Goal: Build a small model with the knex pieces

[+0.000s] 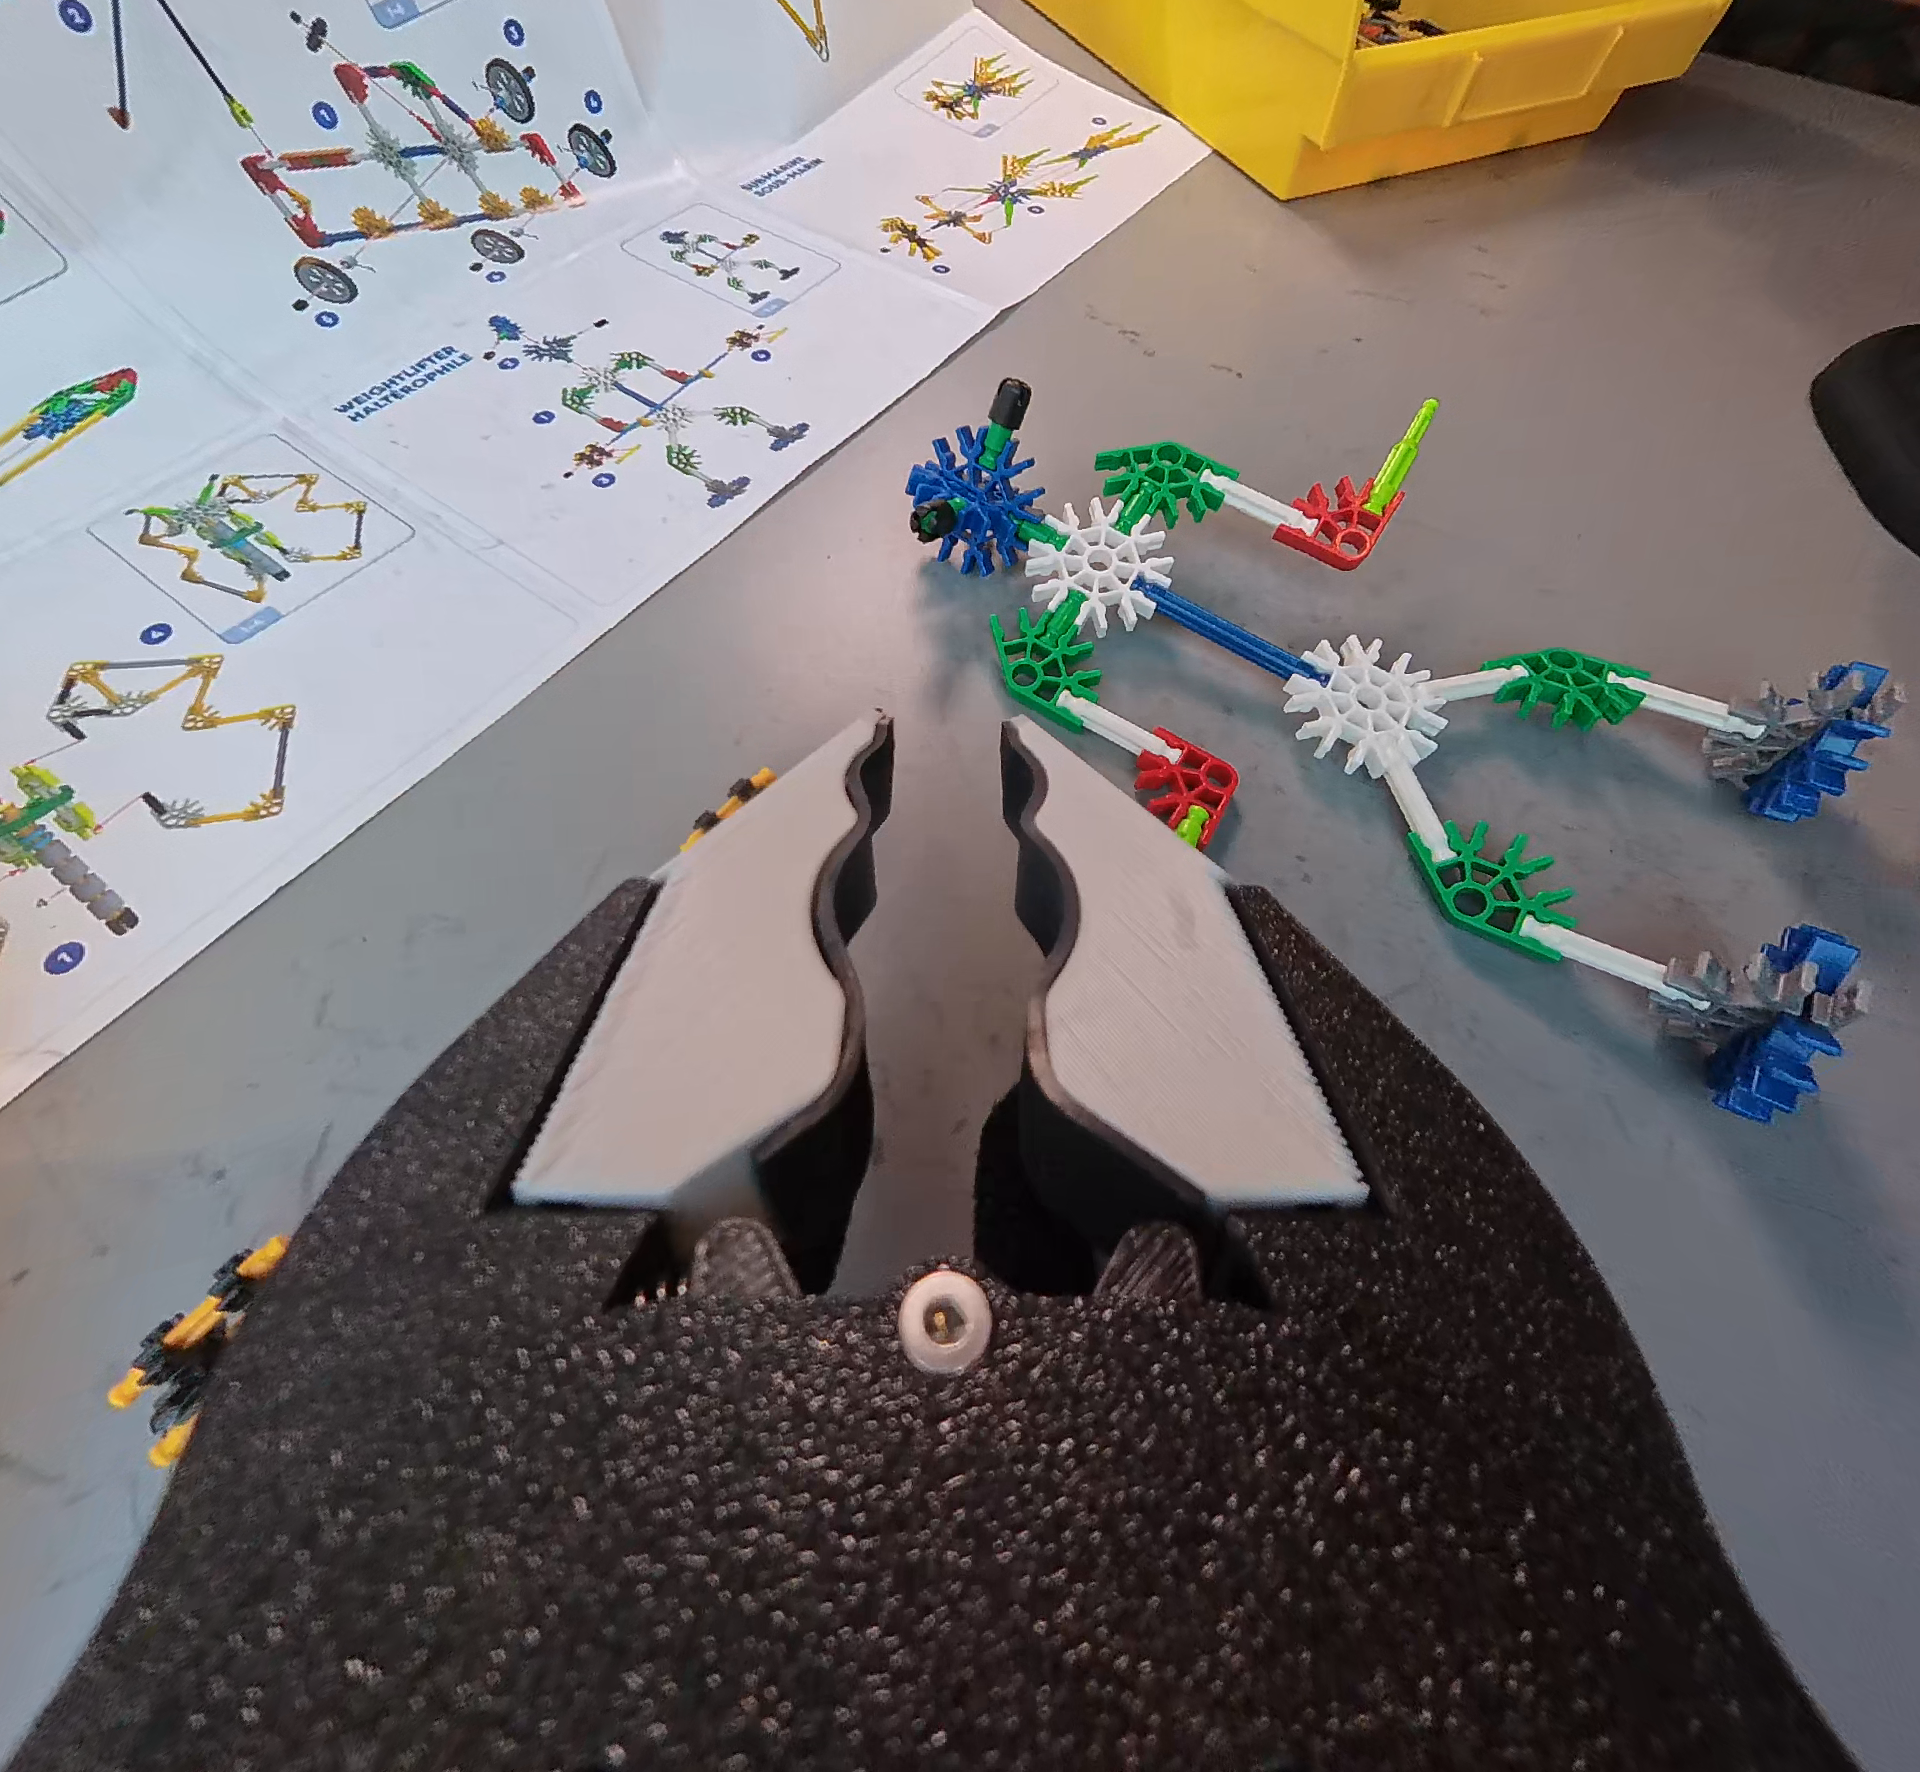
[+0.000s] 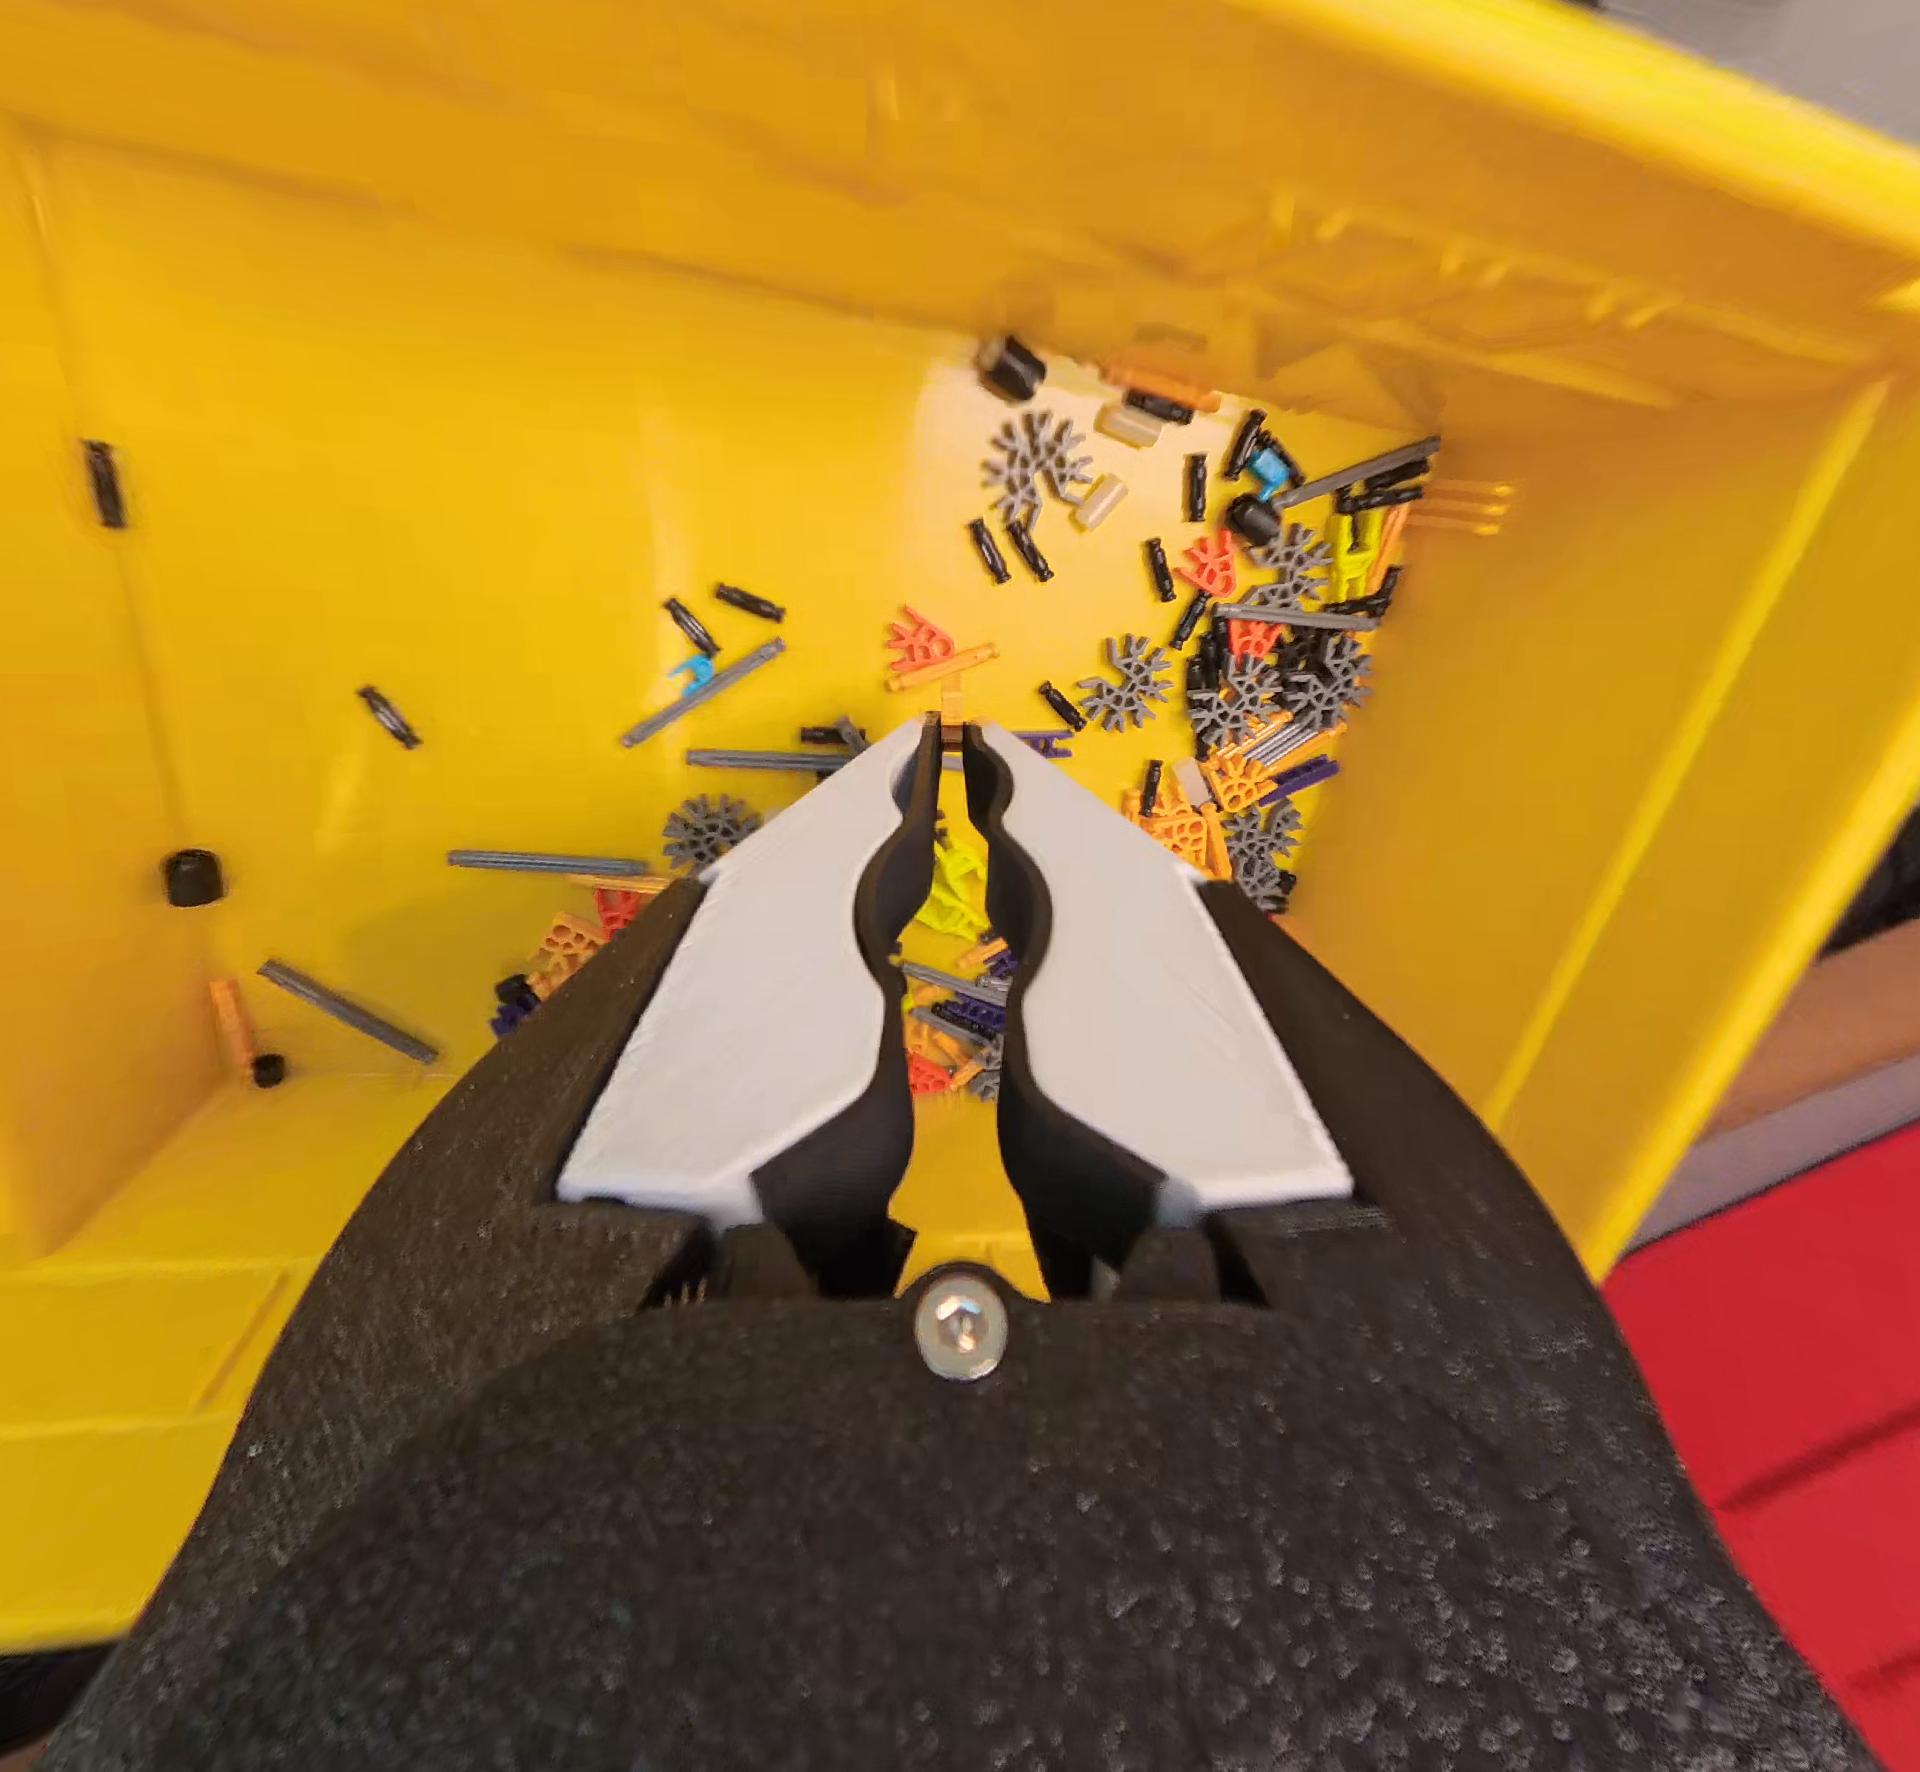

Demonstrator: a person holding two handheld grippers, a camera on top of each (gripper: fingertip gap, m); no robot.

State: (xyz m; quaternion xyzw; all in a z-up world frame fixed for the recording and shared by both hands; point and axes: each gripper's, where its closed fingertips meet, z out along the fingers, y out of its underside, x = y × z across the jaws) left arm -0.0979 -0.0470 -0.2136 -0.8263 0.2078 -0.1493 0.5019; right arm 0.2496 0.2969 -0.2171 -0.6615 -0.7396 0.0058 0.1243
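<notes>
Right gripper (image 2: 948, 730) is inside the yellow bin (image 2: 416, 475), jaws nearly closed, tips pinching a small orange rod piece (image 2: 952, 702) that pokes out just past them. Rest of the fingers bow apart behind the tips, nothing else caught there. Below and around it the bin floor carries loose construction-toy parts: grey snowflake connectors (image 2: 1135, 692), black short rods (image 2: 748, 600), long grey rods (image 2: 348, 995), orange connectors (image 2: 920, 642), heaviest pile on the right side against the wall. View is motion-blurred at the bin rim.

Left gripper (image 1: 943, 735) hovers over the grey table (image 1: 1455, 320), jaws parted by a narrow gap, nothing between them. Nearest thing is the assembled stick figure (image 1: 1361, 704) lying flat just ahead and to the right: white hubs, blue spine rod, green and red connectors, blue/grey feet. Its near red connector (image 1: 1190, 777) sits just beside the right fingertip, contact not clear. Fold-out instruction sheet (image 1: 364, 320) lies left of the gripper. Small yellow-and-black part (image 1: 192, 1348) peeks out at the gripper body's left edge. The same bin (image 1: 1299, 8) stands at the far right of the table.
</notes>
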